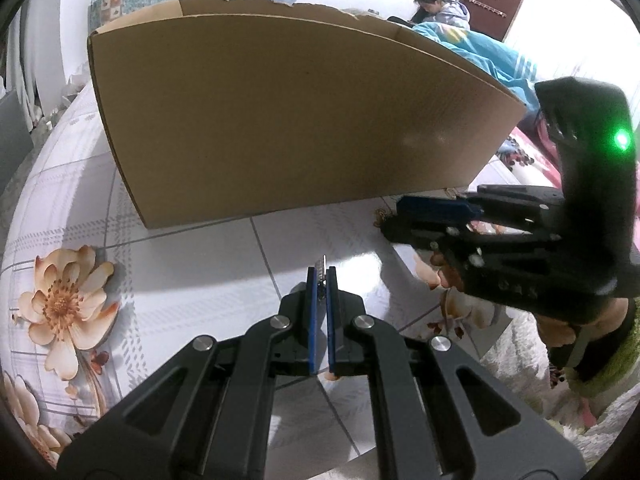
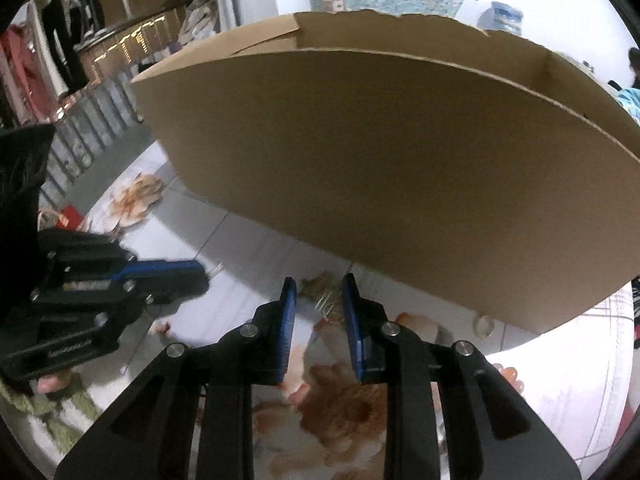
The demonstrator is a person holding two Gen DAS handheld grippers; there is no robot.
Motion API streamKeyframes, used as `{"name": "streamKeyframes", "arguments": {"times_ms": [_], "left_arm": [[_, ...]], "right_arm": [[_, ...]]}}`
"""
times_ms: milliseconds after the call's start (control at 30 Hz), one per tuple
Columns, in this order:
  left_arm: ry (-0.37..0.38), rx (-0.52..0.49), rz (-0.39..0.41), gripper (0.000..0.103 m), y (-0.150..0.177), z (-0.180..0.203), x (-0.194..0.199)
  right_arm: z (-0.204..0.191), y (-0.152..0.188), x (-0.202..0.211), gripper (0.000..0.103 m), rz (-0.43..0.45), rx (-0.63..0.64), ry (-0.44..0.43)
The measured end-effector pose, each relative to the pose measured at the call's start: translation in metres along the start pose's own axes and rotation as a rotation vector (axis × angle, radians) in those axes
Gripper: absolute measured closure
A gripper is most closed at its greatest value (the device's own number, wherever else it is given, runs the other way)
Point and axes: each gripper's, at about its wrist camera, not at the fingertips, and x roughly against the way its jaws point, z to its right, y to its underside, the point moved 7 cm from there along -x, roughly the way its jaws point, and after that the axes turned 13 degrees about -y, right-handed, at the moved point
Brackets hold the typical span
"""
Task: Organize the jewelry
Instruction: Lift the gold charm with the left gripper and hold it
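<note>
The left tool [image 1: 322, 276] is clamped on a small silver hair clip [image 1: 321, 267], long axis pointing toward the cardboard box [image 1: 280, 120]. The right tool [image 2: 319, 296] stands open above a gold chain [image 2: 326, 294] on the surface [image 1: 192, 264].

The tall brown cardboard box [image 1: 288, 120] walls off the middle of both views, and its inside is hidden behind the near panel. Between the blue pads of the right gripper [image 2: 319, 300] a gold tangle of jewellery [image 2: 326, 294] lies on the tabletop, too blurred to name piece by piece. The small silvery piece [image 1: 321, 270] pinched at the tips of the left gripper [image 1: 321, 276] shows only its top edge, too small to identify.
</note>
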Motion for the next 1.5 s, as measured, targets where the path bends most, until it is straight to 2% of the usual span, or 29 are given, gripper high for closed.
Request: {"name": "streamKeyframes", "arguments": {"times_ms": [267,467,600,700,1033,1200,1367,1500], "left_arm": [[0.008,0.008,0.001,0.100,0.003,-0.005,0.003],[0.006,0.012,0.000,0.100,0.004,-0.007,0.003],[0.007,0.019,0.002,0.100,0.005,-0.008,0.004],[0.007,0.021,0.003,0.100,0.006,-0.010,0.005],[0.013,0.019,0.005,0.100,0.005,-0.010,0.006],[0.012,0.021,0.005,0.100,0.005,-0.010,0.006],[0.011,0.021,0.006,0.100,0.004,-0.011,0.005],[0.012,0.019,0.005,0.100,0.003,-0.012,0.005]], "right_arm": [[-0.012,0.023,0.018,0.081,-0.043,0.000,-0.007],[-0.010,-0.001,0.021,0.081,0.022,0.015,-0.006],[-0.009,-0.011,0.007,0.081,0.014,0.013,-0.021],[-0.006,-0.004,-0.001,0.081,-0.019,-0.008,-0.032],[-0.005,0.026,0.025,0.081,-0.033,-0.078,-0.012],[-0.017,0.027,0.041,0.081,0.015,-0.043,-0.026],[-0.018,0.032,0.032,0.081,-0.016,0.006,0.021],[-0.018,0.024,0.023,0.081,-0.005,0.043,0.042]]}}
